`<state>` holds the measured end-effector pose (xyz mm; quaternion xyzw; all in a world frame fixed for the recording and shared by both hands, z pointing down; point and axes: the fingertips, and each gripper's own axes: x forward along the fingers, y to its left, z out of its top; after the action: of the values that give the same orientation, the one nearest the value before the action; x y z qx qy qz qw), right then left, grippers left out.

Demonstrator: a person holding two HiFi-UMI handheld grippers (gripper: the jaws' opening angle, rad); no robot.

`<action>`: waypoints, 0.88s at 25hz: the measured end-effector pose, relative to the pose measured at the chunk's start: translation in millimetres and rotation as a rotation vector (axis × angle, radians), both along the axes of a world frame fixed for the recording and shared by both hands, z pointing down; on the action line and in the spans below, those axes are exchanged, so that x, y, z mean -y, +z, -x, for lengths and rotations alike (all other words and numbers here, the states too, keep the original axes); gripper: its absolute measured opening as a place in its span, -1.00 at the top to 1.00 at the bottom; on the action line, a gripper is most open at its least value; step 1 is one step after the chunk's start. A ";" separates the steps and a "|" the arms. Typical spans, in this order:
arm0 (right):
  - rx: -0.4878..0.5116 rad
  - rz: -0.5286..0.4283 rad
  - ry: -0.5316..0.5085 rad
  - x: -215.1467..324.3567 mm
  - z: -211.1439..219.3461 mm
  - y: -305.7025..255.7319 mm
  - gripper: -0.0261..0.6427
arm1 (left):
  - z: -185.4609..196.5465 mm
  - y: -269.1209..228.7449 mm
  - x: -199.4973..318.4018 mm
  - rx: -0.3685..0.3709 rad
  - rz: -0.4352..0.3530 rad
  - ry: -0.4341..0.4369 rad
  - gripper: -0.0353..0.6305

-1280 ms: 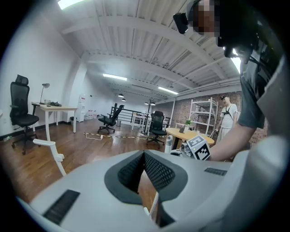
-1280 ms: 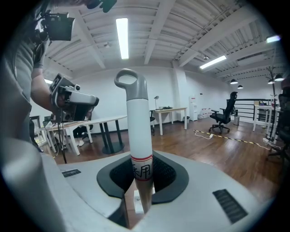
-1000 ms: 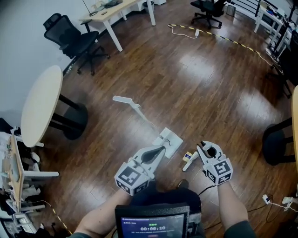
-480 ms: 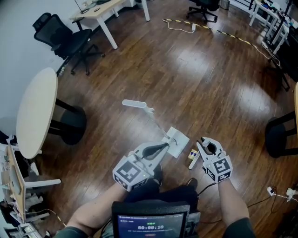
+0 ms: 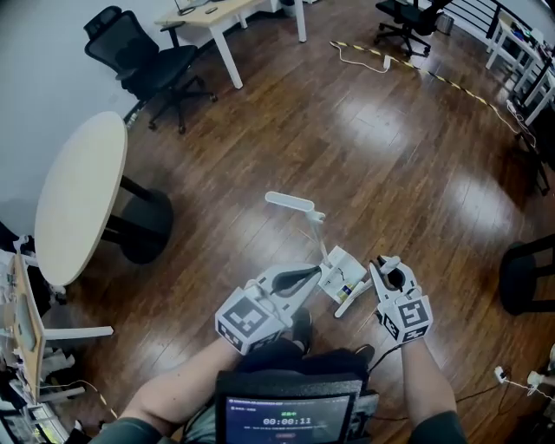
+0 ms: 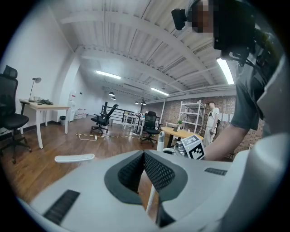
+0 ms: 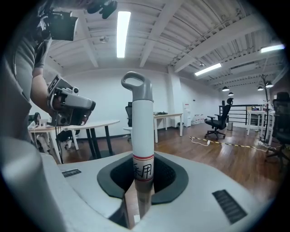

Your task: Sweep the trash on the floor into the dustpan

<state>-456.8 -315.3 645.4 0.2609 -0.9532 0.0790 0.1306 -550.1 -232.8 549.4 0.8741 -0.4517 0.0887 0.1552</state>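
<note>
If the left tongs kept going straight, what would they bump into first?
Probably the dustpan: the left tongs, shut on its thin pole, point right at it in the head view. Depth is hard to judge.

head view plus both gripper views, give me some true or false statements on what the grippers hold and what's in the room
1. The right gripper is shut on a white handle with a grey loop at its end. True.
2. The left gripper is open with nothing between its jaws. False: it is shut on a thin white pole.
3. The round table is at the right of the head view. False: it is at the left.
4. The floor is grey carpet. False: it is dark wooden boards.
5. A black office chair stands beside the desk. True.
</note>
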 end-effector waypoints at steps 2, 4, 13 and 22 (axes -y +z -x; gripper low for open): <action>0.017 -0.007 -0.005 3.1 8.5 -11.2 0.68 | 4.0 -2.7 0.8 -0.008 0.001 0.004 0.89; 0.028 -0.007 -0.002 5.1 11.4 -15.4 0.68 | 6.2 -1.8 3.6 -0.013 0.001 0.004 0.89; -0.002 -0.051 0.040 -18.0 5.2 -54.4 0.68 | 16.4 -7.2 6.4 -0.082 -0.018 0.038 0.89; 0.000 -0.117 0.212 -35.2 -62.9 -142.0 0.68 | -15.2 -27.1 23.7 -0.202 -0.040 0.080 0.89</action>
<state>-393.9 -280.1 503.5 0.3674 -0.9233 0.0365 0.1059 -534.9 -256.5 522.3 0.8989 -0.4001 -0.0028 0.1786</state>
